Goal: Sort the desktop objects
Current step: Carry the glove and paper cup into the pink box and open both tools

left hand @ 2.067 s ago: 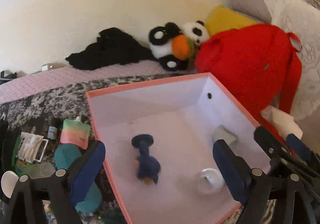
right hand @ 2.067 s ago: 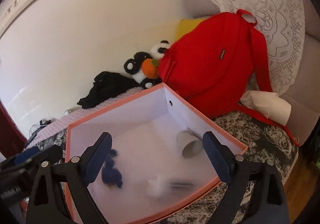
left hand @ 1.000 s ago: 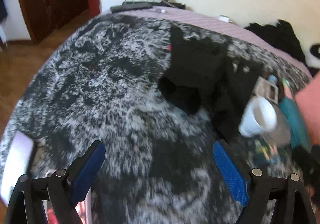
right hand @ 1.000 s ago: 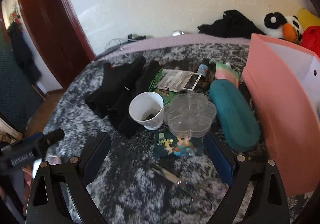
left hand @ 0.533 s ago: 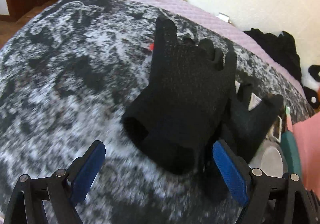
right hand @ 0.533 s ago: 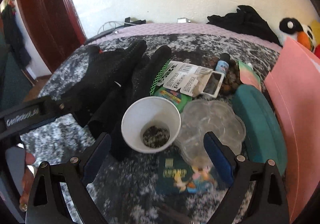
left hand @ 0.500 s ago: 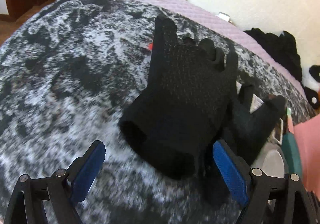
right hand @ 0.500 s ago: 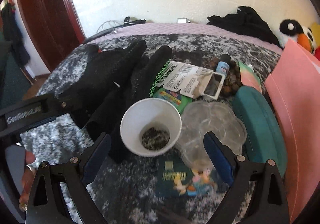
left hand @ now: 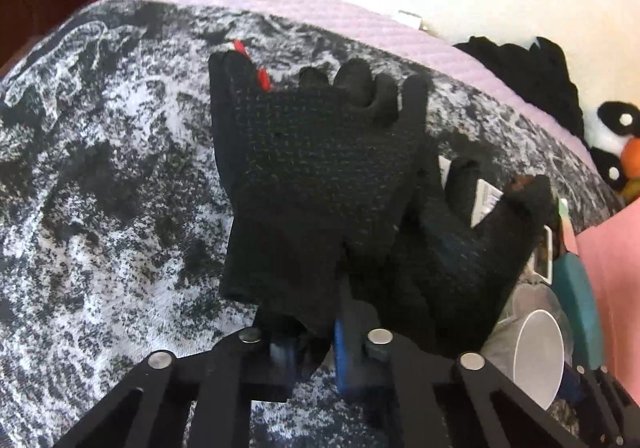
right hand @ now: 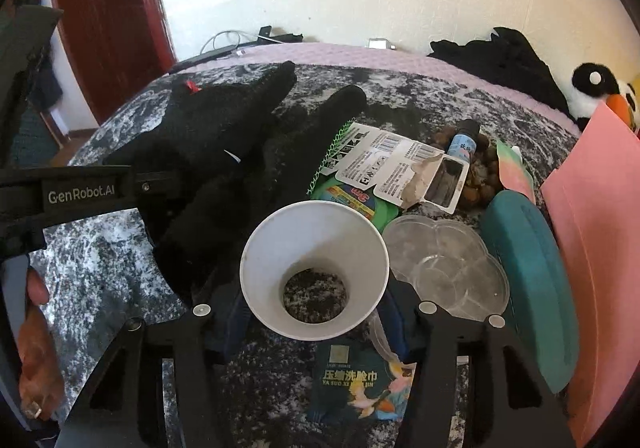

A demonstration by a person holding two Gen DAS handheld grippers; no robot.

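While left tool point(left hand: 320, 332) pinches black glove point(left hand: 320, 168) cuff, right tool point(right hand: 316, 312) clamps white paper cup point(right hand: 276, 244), mouth camera-ward.

"GenRobot.AI" on left gripper point(right hand: 176, 208); packet point(right hand: 356, 384) (dark) reads "YA SUO".

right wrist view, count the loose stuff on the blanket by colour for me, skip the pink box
Black: 2, glove and glove
White: 2, paper cup and torn card packet
Green or teal: 3, teal case, green packet, wipes packet
Clear: 1, flower-shaped tray
Blue: 1, small bottle
Total: 9
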